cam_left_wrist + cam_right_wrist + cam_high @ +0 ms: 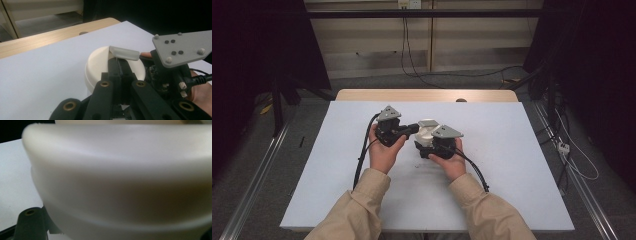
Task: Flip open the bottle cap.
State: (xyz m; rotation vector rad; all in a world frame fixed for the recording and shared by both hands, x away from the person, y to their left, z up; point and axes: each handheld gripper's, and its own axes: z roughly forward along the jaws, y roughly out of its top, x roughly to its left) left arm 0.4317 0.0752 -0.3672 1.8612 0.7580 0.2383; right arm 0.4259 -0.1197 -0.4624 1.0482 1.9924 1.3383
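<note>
A person sits at a table (337, 165) with a claw in each hand, both meeting at a round cream tub (426, 132) near the middle. The left claw (119, 65) is clenched on a thin translucent strip (124, 53) — a tab or film at the tub's top edge — with the tub directly under and ahead of its tips. The right claw (426, 150) grips the tub's near side, jaws narrowed on it — the tub's pale wall (120, 182) sits pressed right up against that claw.

tongs (119, 65) closed on film (124, 53) over tub (100, 62)
</note>
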